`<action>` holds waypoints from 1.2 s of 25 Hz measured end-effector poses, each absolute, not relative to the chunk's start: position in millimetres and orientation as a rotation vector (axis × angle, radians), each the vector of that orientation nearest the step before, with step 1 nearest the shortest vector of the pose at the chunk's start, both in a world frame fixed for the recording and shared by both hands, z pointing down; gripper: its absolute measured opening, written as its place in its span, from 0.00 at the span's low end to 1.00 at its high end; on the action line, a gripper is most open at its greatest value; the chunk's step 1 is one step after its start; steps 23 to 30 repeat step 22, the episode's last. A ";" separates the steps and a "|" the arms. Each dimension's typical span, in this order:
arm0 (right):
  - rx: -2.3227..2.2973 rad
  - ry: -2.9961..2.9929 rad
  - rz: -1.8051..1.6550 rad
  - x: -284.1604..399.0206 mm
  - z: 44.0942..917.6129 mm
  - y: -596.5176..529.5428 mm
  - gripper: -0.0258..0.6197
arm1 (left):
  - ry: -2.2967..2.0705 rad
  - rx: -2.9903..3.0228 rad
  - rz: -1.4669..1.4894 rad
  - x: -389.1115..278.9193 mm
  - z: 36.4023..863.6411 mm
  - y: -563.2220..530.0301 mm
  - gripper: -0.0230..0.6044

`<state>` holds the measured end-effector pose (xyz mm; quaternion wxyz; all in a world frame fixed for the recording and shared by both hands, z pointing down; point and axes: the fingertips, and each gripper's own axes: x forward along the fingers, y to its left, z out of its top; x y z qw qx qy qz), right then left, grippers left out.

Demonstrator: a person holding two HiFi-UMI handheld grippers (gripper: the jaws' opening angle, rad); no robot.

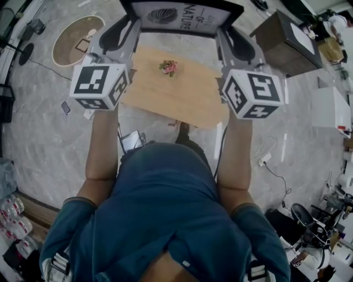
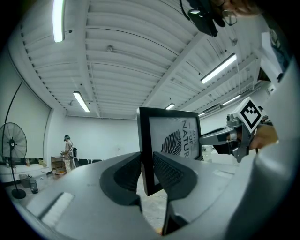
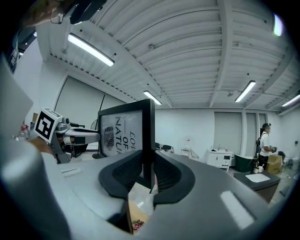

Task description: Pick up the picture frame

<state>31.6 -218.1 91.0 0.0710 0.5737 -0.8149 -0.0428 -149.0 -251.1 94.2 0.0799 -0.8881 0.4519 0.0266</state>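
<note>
picture frame [image 1: 181, 16]: the head view's upper border cuts off its far edge on the left, so i can't see that corner.
frame's lower part: mostly hidden behind the left tongs [image 2: 146, 164] and right tongs [image 3: 149, 166] in their own views.
pink thing [image 1: 169, 67] on the counter [image 1: 182, 102]: too small for me to name.
far person [image 2: 69, 151]: too small for detail.
</note>
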 end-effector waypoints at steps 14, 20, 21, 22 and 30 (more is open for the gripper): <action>1.724 -2.443 -0.117 40.4 93.8 -210.3 0.17 | 1.356 -2.661 0.062 -139.8 96.4 -244.2 0.16; 1.721 -2.440 -0.105 42.6 100.4 -209.5 0.17 | 1.360 -2.664 0.052 -137.6 102.4 -243.5 0.16; 1.721 -2.440 -0.103 42.5 102.6 -209.1 0.17 | 1.361 -2.665 0.049 -137.7 104.6 -243.1 0.16; 1.721 -2.439 -0.101 42.5 104.7 -208.6 0.17 | 1.361 -2.666 0.047 -137.8 106.7 -242.7 0.16; 1.721 -2.439 -0.101 42.5 104.7 -208.6 0.17 | 1.361 -2.666 0.047 -137.8 106.7 -242.7 0.16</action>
